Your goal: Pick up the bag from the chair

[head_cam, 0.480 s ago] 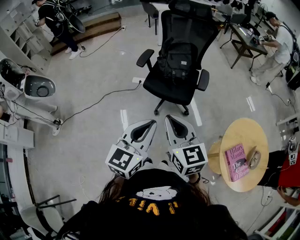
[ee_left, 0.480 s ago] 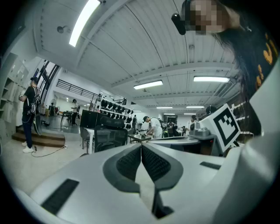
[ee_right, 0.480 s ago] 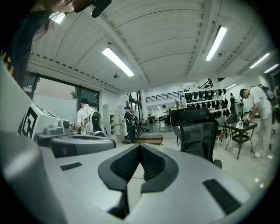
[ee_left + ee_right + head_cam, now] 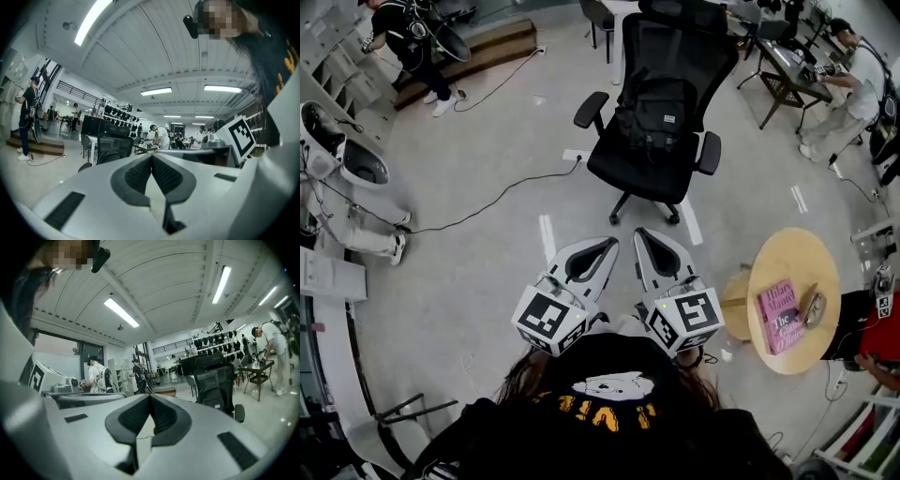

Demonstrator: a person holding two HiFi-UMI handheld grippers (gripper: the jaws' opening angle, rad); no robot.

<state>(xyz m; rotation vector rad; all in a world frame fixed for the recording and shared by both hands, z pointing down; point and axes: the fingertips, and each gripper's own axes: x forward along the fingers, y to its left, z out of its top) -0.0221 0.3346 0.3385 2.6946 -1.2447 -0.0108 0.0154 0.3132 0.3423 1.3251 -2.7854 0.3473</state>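
Observation:
A black backpack (image 4: 658, 116) stands upright on the seat of a black office chair (image 4: 649, 173), leaning on its mesh back. In the right gripper view the chair (image 4: 215, 380) with the backpack (image 4: 213, 394) shows ahead to the right. In the left gripper view only the chair (image 4: 110, 147) shows, partly hidden behind the jaws. My left gripper (image 4: 612, 242) and right gripper (image 4: 637, 232) are held side by side close to my body, well short of the chair. Both are shut with nothing between the jaws.
A round wooden table (image 4: 792, 300) with a pink book (image 4: 776, 316) stands to my right. A power cable (image 4: 487, 206) runs across the floor to the left of the chair. People stand at the far left (image 4: 408, 37) and far right (image 4: 853, 84), by desks.
The view has shifted a little: the chair and backpack sit slightly higher in the frame, the side table slightly lower. Both grippers stay shut and together.

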